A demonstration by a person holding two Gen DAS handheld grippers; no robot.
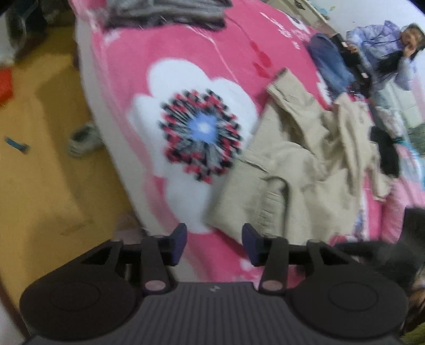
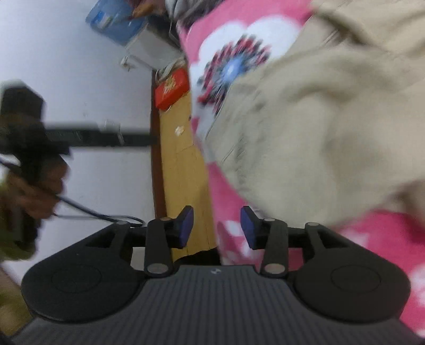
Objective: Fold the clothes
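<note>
A crumpled beige garment (image 1: 300, 169) lies on the pink flowered bedspread (image 1: 164, 53), right of a big white flower. My left gripper (image 1: 214, 242) is open and empty, hovering over the bed's near edge just short of the garment's lower corner. In the right wrist view the same beige garment (image 2: 318, 119) fills the upper right, blurred. My right gripper (image 2: 216, 225) is open and empty, over the bed's edge just below the garment.
A stack of folded grey clothes (image 1: 164, 12) sits at the bed's far end. A person in a lilac jacket (image 1: 382, 50) sits at the far right. A shoe (image 1: 82, 139) lies on the yellow floor. A red box (image 2: 171, 89) is on the floor by the white wall.
</note>
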